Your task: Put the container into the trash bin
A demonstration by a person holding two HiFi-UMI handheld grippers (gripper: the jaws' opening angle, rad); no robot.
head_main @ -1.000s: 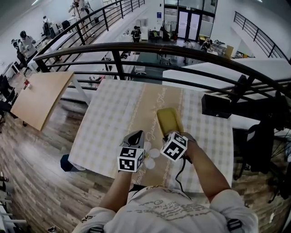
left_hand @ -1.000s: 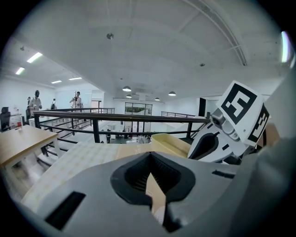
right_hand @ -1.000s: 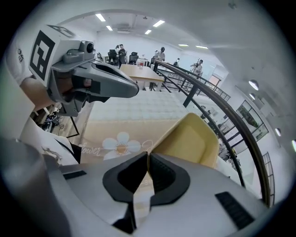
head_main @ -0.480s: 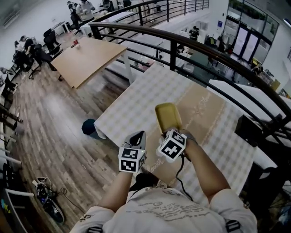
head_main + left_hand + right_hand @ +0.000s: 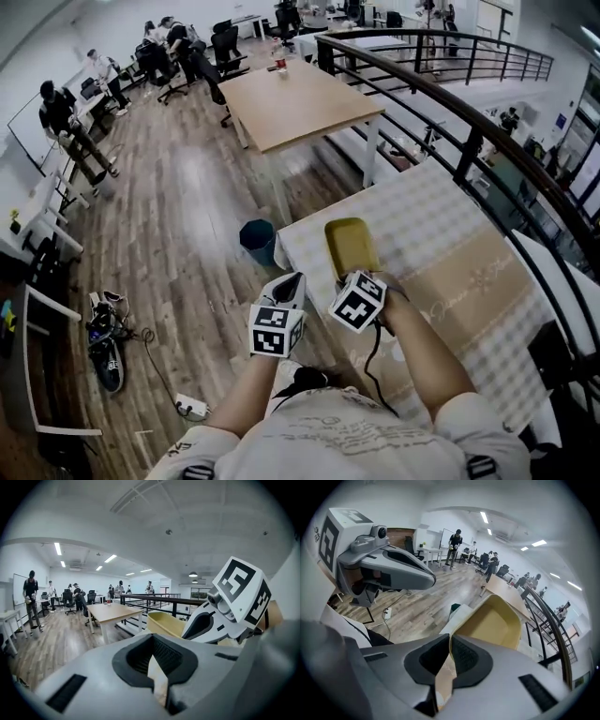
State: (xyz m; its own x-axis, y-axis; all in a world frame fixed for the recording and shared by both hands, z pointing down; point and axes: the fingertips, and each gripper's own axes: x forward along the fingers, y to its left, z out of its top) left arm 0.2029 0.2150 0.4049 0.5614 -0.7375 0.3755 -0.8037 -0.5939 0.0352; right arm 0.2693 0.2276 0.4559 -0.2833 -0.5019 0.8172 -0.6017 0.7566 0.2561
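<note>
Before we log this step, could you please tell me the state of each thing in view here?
right gripper: claw shut on the rim of the yellow container.
yellow container: empty, held up off the table, tilted.
left gripper: claw shut, holding nothing.
trash bin: upright on the floor, open-topped, container not yet in it.

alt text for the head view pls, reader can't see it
Seen from above, the right gripper holds a yellow container by its rim over the corner of a checked-cloth table. The left gripper, jaws together, hangs beside it. A dark trash bin stands on the wooden floor just beyond that corner.
</note>
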